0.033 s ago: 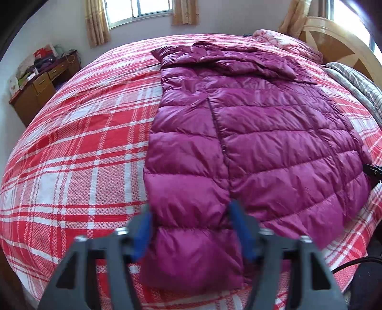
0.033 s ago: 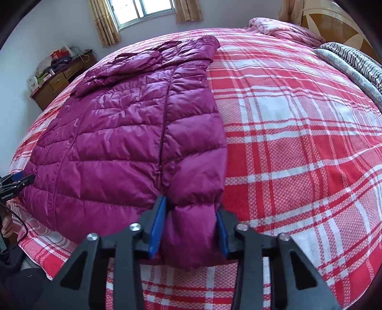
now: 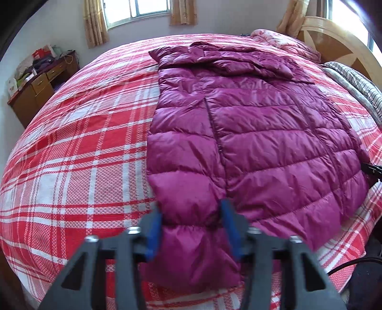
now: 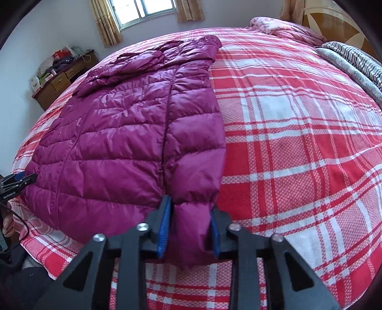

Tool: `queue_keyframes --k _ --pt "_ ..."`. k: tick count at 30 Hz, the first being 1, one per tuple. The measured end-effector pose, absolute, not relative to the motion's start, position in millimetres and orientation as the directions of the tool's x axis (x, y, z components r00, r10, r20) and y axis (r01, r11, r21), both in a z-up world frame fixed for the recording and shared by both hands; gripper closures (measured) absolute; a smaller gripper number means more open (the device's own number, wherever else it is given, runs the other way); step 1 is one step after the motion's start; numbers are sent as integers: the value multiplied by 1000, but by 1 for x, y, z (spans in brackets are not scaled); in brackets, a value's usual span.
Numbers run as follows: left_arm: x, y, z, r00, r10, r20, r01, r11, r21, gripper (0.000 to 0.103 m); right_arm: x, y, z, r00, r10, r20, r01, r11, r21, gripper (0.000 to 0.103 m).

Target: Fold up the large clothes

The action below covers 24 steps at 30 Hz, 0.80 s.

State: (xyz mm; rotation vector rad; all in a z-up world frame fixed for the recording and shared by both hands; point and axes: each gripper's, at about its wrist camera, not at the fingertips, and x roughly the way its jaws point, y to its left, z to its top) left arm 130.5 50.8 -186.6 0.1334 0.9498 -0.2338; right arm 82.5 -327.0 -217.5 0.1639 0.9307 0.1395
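**Both hem corners pinched, coat runs straight away from you**

While your left gripper (image 3: 191,229) has its blue pads squeezed in on the bottom hem of the magenta puffer coat (image 3: 250,143), your right gripper (image 4: 188,229) is doing the same on the opposite hem corner, jaws pressed into the padding with fabric bulging between them. So you're holding both near corners, neither one closer than the other as far as I can tell.

What matters for the fold: the coat's long axis runs from the bottom centre of each wrist view up toward the top, hem at your tools, hood end far off near the window (image 3: 138,9). It lies flat on the red plaid bedspread (image 3: 71,155), sleeves tucked across the top. In the left view the body spreads to the right of the tool; in the right view, to the left.

My guess is you carry the hem up and forward toward the collar.
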Motion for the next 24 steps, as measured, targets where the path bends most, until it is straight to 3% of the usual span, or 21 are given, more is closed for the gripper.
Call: queue_keyframes --k 3,16,24 --pt "129 53 -179 558 -168 -813 263 965 -19 92 76 -323 -210 614 185 -767 -63 981 186 92" --pt "85 77 -80 735 -304 -606 330 941 -72 98 23 -328 -121 795 217 -566 -111 970 217 95" --pt "61 91 -39 754 -384 -533 378 917 -126 99 -10 -336 -77 865 230 -446 -134 962 238 95"
